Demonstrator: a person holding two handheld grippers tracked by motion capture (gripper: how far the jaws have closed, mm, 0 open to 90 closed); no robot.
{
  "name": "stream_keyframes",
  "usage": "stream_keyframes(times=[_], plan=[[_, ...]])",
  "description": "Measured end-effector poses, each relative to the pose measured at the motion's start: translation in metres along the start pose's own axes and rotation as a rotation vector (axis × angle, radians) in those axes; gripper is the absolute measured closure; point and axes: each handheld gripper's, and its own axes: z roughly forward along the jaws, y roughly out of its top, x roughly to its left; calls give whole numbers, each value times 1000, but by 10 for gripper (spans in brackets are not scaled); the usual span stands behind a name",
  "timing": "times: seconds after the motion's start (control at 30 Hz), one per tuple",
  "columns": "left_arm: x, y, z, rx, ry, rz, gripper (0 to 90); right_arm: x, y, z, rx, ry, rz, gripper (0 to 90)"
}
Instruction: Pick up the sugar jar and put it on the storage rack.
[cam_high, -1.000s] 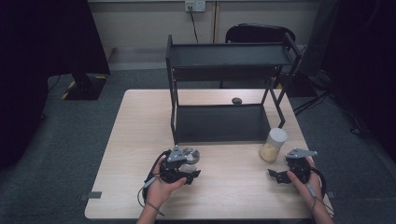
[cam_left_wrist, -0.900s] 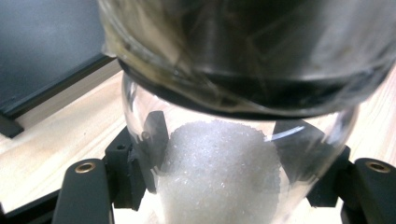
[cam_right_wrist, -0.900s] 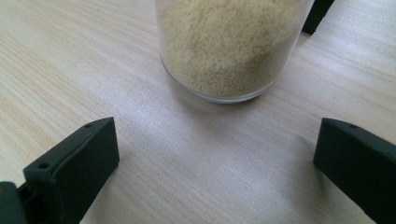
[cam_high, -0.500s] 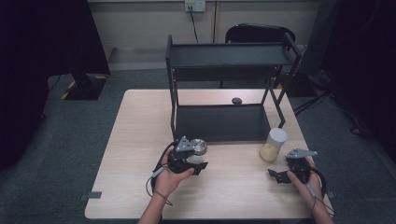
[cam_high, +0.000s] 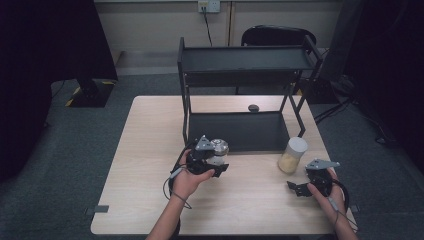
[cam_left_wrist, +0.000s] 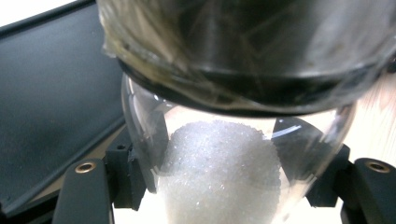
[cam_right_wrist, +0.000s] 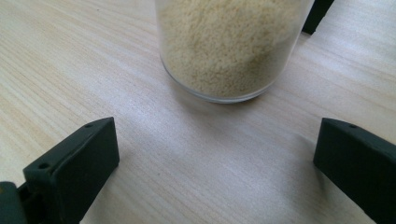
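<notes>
My left gripper (cam_high: 216, 161) clamps a clear glass jar of white grains (cam_left_wrist: 219, 172) near the wooden table's (cam_high: 150, 150) middle; my right gripper (cam_high: 306, 186) gapes before the yellow-grain jar (cam_right_wrist: 229, 46).

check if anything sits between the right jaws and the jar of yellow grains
Nothing visible does. The right gripper has its jaws open, and bare table lies between them and the grain jar. The left gripper holds its own glass jar well off to the side.
</notes>
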Motion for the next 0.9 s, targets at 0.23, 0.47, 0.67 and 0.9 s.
stream_keyframes(times=[0.23,0.47,0.67,0.9], plan=[[6,15,1,-12,7,-6,309,0,0,0,0,0,0,0],[9,27,3,-18,10,-4,309,0,0,0,0,0,0,0],[14,38,2,-41,11,-12,309,0,0,0,0,0,0,0],[17,49,1,-66,16,-28,309,0,0,0,0,0,0,0]])
